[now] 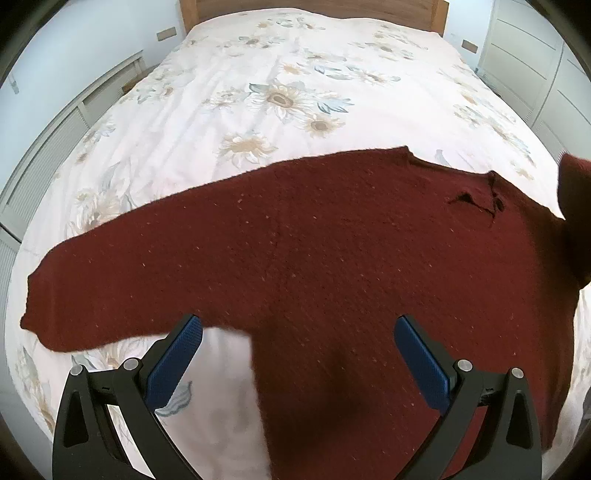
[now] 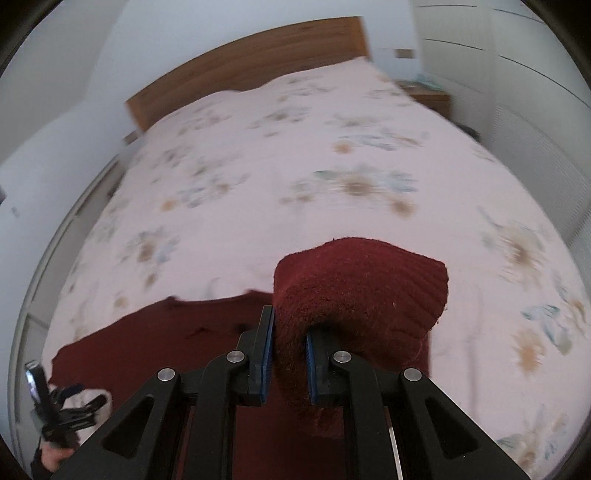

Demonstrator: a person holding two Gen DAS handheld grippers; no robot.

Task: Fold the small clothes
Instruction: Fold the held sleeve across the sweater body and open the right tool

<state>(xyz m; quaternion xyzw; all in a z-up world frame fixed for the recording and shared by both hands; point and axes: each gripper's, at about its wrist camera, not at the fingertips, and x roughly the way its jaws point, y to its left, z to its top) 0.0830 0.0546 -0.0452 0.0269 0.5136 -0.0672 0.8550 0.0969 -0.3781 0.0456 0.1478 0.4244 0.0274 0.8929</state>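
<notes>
A dark red knitted sweater [image 1: 314, 251] lies spread flat on the bed, one sleeve [image 1: 92, 288] stretched out to the left. My left gripper [image 1: 297, 336] is open and empty, hovering just above the sweater's lower body near the left armpit. My right gripper [image 2: 290, 332] is shut on the sweater's other sleeve [image 2: 362, 284], near its ribbed cuff, and holds it lifted above the body of the sweater [image 2: 166, 332]. That raised sleeve shows at the right edge of the left wrist view [image 1: 574, 206].
The bed has a white floral cover [image 1: 295, 92] and a wooden headboard [image 1: 314, 9]. White cabinets [image 1: 535, 62] stand on the right, a slatted panel [image 1: 55, 155] on the left. The left gripper shows at the lower left of the right wrist view [image 2: 55, 410].
</notes>
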